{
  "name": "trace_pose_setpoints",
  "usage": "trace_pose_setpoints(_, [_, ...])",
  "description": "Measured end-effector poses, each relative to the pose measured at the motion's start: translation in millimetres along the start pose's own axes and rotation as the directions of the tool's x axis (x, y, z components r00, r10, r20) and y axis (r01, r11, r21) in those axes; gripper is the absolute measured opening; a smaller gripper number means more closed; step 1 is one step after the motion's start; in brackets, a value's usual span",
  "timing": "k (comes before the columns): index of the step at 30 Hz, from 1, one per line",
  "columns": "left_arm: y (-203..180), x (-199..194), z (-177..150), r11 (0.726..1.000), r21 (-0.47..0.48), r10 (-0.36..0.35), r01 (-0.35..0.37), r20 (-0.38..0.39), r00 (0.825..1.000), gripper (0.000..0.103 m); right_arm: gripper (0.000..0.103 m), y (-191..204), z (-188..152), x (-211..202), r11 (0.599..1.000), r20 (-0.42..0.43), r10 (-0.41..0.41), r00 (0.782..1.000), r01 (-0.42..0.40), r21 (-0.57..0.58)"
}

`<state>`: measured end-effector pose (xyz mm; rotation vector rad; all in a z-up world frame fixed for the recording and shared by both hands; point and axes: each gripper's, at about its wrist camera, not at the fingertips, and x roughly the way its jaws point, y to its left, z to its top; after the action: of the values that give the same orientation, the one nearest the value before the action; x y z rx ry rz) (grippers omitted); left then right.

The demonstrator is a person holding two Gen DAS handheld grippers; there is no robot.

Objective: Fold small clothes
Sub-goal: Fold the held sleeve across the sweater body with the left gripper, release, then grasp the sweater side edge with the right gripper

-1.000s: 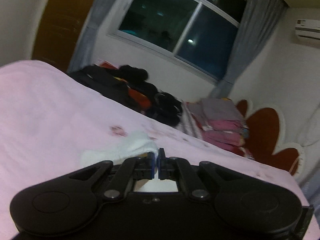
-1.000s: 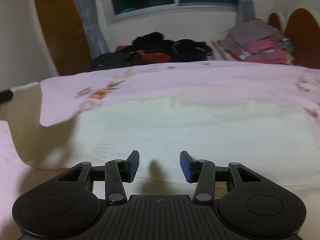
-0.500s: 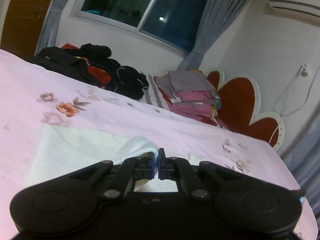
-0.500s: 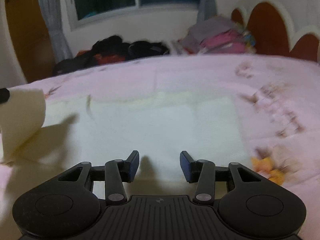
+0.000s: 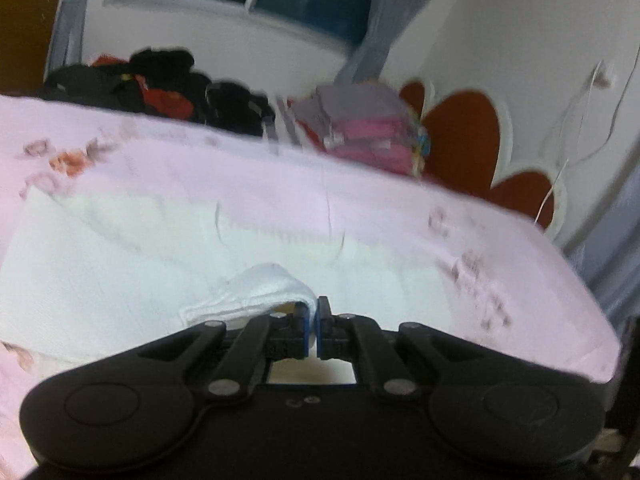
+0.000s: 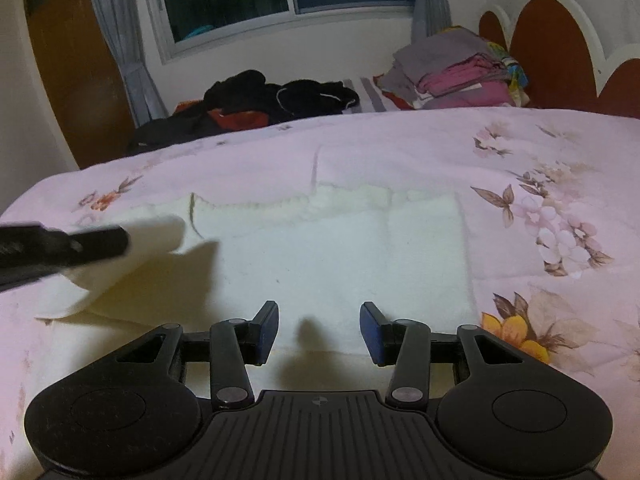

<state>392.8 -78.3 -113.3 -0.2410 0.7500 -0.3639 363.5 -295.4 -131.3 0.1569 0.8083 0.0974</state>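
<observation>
White terry cloth is the story here: a small white cloth (image 6: 328, 256) lies spread flat on the pink floral bedspread (image 6: 420, 152), straight ahead of the right gripper (image 6: 319, 330), and that claw hangs over the cloth's near edge with its blue pads parted and nothing between them, its shadow falling on the fabric just in front. Off to that claw's left, the left gripper (image 6: 120, 240) comes in as a dark blurred bar, and it has a corner of the cloth pinched and lifted, the fabric curling up off the bedspread and folding over toward the middle. From the left claw's own camera, the left gripper (image 5: 313, 314) shows its pads pressed tight together on a bunched white fold that humps up just ahead and to the left of the fingertips, with the rest of the cloth stretching flat beyond. Farther out past both claws, a heap of dark clothes (image 6: 272, 96) sits at the far side of the bed, and to its right a stack of folded garments (image 6: 456, 72) rests near the red headboard (image 6: 548, 44).
</observation>
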Motion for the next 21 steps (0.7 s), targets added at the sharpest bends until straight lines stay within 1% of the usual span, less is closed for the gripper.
trace_pose_setpoints(1, [-1.4,5.1,-2.5,1.0,0.007,0.009,-0.009,-0.023,1.0,0.004,0.045,-1.5,-1.9,0.1,1.0,-0.008,-0.006,1.0,0.006,-0.003])
trace_pose_setpoints(3, [-5.5,15.0,-7.6,0.999,0.03,0.04,-0.038,-0.082,0.996,0.015,0.045,-5.6,-6.4,0.5,1.0,-0.017,-0.015,1.0,0.015,-0.002])
trace_pose_setpoints(5, [-8.9,19.2,-11.4,0.997,0.054,0.054,-0.048,-0.121,0.991,0.022,0.045,-9.3,-9.7,-0.2,1.0,-0.023,-0.018,1.0,0.019,0.006])
trace_pose_setpoints(6, [-11.0,18.5,-12.2,0.996,0.072,0.056,-0.047,-0.125,0.991,0.024,0.045,-11.1,-10.9,-0.9,1.0,-0.023,-0.018,1.0,0.018,0.01])
trace_pose_setpoints(8, [-16.7,14.1,-13.4,0.992,0.117,0.058,-0.045,-0.118,0.991,0.038,0.045,-11.8,-11.9,-4.0,1.0,-0.02,-0.022,1.0,0.022,0.012])
trace_pose_setpoints(12, [-27.0,-6.5,-10.3,0.984,0.178,0.025,-0.011,-0.075,0.997,0.05,0.045,-10.7,-12.0,-10.0,1.0,-0.011,-0.016,1.0,0.016,0.022])
trace_pose_setpoints(15, [-21.5,-25.7,-8.4,0.982,0.186,0.023,-0.011,-0.062,0.998,0.058,0.045,-4.7,-10.4,-14.2,1.0,-0.002,0.0,1.0,0.0,0.016])
trace_pose_setpoints(17, [-9.4,-42.6,-8.1,0.983,0.179,0.041,-0.034,-0.037,0.998,0.066,0.045,5.3,-9.5,-17.0,1.0,0.006,0.013,1.0,-0.013,-0.007])
trace_pose_setpoints(19, [7.4,-55.0,-8.3,0.984,0.164,0.076,-0.072,-0.02,0.997,0.066,0.045,16.4,-8.7,-18.0,0.999,0.009,0.035,0.999,-0.034,-0.025])
trace_pose_setpoints(21, [29.8,-63.7,-9.9,0.983,0.137,0.129,-0.125,-0.019,0.991,0.066,0.045,28.5,-8.4,-17.4,0.998,0.008,0.056,0.998,-0.056,-0.038])
